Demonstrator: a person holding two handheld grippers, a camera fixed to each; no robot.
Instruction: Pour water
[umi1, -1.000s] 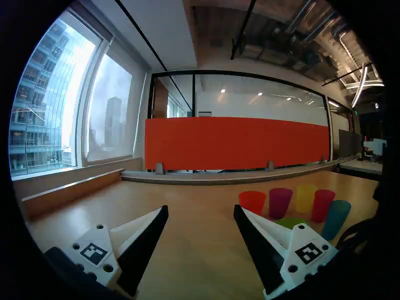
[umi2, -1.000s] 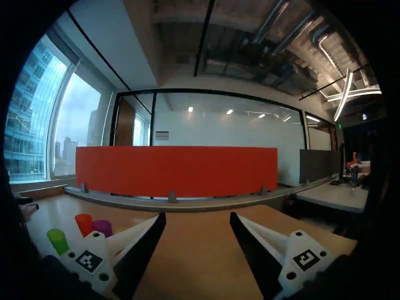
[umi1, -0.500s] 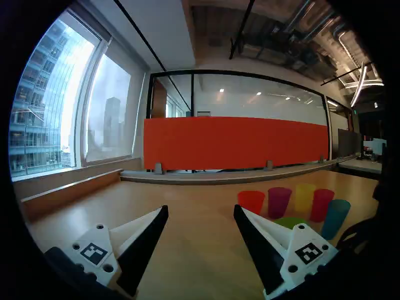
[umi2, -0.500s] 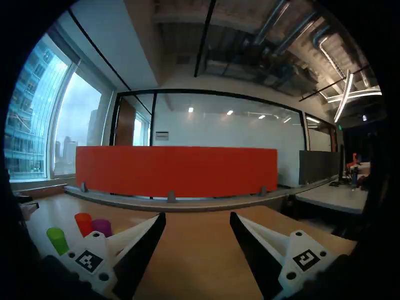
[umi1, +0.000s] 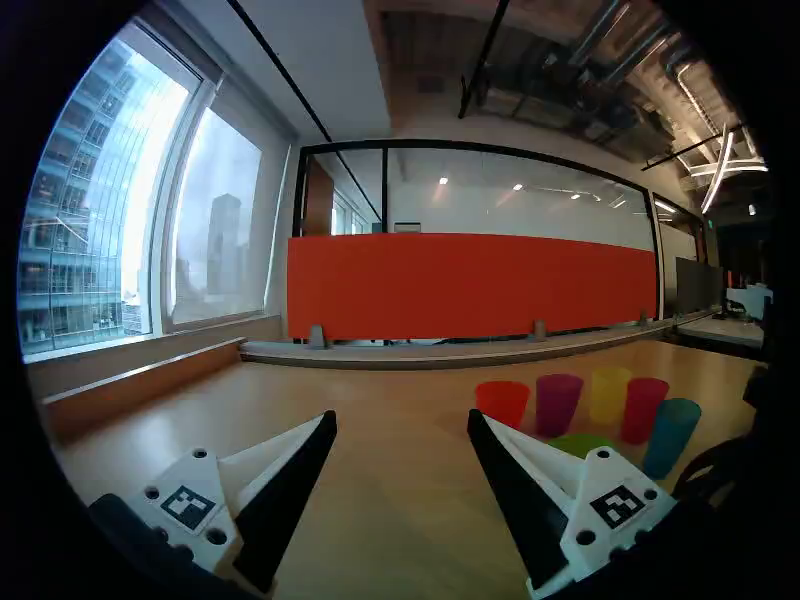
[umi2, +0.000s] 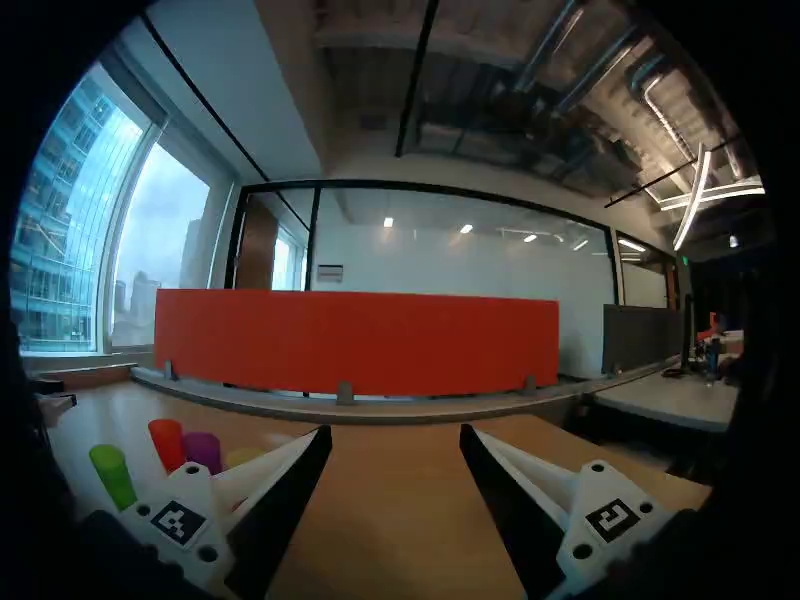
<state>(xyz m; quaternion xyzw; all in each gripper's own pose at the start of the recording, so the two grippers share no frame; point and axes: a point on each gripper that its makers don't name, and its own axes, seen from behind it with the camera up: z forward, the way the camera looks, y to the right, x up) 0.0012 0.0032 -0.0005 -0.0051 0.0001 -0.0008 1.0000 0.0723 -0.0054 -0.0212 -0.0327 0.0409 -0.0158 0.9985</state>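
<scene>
In the left gripper view several plastic cups stand on the wooden table to the right of my fingers: orange (umi1: 503, 402), purple (umi1: 559, 403), yellow (umi1: 610, 394), red (umi1: 645, 409), teal (umi1: 672, 437) and a low green one (umi1: 583, 443) partly behind my right finger. My left gripper (umi1: 400, 435) is open with nothing between its fingers, just left of the cups. In the right gripper view a green cup (umi2: 111, 474), an orange cup (umi2: 167, 443) and a purple cup (umi2: 202, 451) stand at the lower left. My right gripper (umi2: 395, 445) is open and empty, to their right.
The wooden table (umi1: 400, 400) runs back to a grey rail and an orange divider panel (umi1: 470, 285). Large windows (umi1: 100, 240) line the left side. Another desk (umi2: 665, 390) with objects stands at the far right.
The right gripper view has tilted slightly, so the cups sit a little higher in it. The left gripper has stayed still.
</scene>
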